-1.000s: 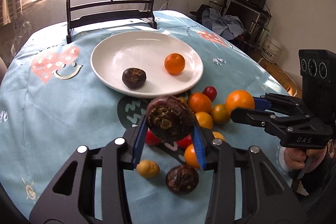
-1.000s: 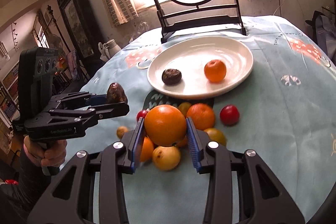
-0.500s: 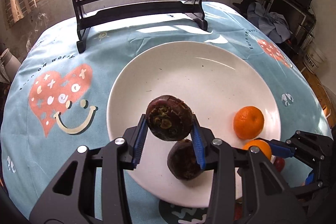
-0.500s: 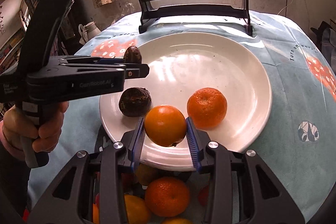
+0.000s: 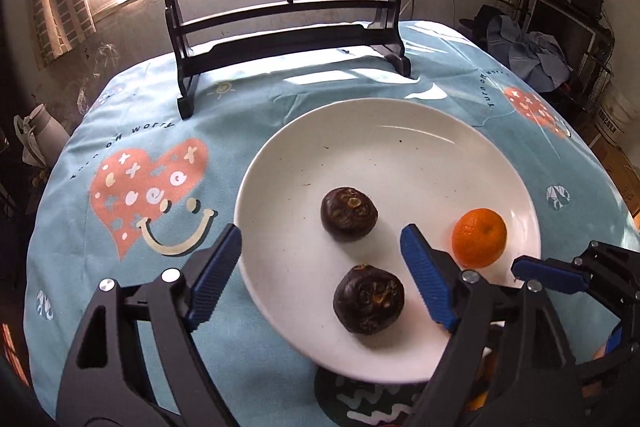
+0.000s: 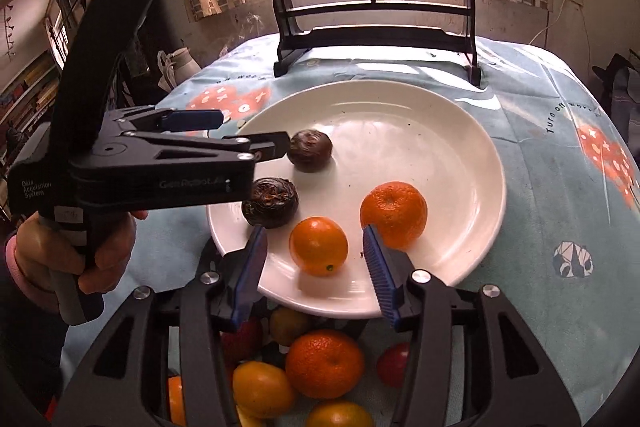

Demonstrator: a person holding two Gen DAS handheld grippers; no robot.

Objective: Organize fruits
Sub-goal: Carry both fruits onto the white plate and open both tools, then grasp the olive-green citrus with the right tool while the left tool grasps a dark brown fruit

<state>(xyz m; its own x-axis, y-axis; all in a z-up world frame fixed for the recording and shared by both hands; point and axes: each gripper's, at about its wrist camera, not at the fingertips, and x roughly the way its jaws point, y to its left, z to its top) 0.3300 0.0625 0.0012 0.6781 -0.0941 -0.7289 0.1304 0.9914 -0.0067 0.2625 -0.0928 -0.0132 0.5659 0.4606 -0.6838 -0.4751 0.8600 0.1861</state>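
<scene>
A white plate (image 5: pixel 420 131) (image 6: pixel 460 131) holds two dark brown fruits (image 5: pixel 349 214) (image 5: pixel 369 299) and two oranges. In the right wrist view the brown fruits (image 6: pixel 310 150) (image 6: pixel 270 202) lie at the plate's left, the smaller orange (image 6: pixel 318 245) and the larger orange (image 6: pixel 393 214) at its front. My left gripper (image 5: pixel 320 275) is open and empty over the plate's near edge. My right gripper (image 6: pixel 316 269) is open, its fingers either side of the smaller orange. Only the larger orange (image 5: pixel 479 237) shows in the left wrist view.
Several loose oranges, yellow and red fruits (image 6: pixel 324 363) lie on the blue tablecloth (image 5: pixel 120 267) in front of the plate. A black stand with a round painted screen (image 5: pixel 288 27) is behind the plate. The left gripper's body (image 6: pixel 152 163) reaches over the plate's left rim.
Both grippers have opened. The left let its brown fruit down onto the plate beside the other one; the right let its orange down beside the larger orange.
</scene>
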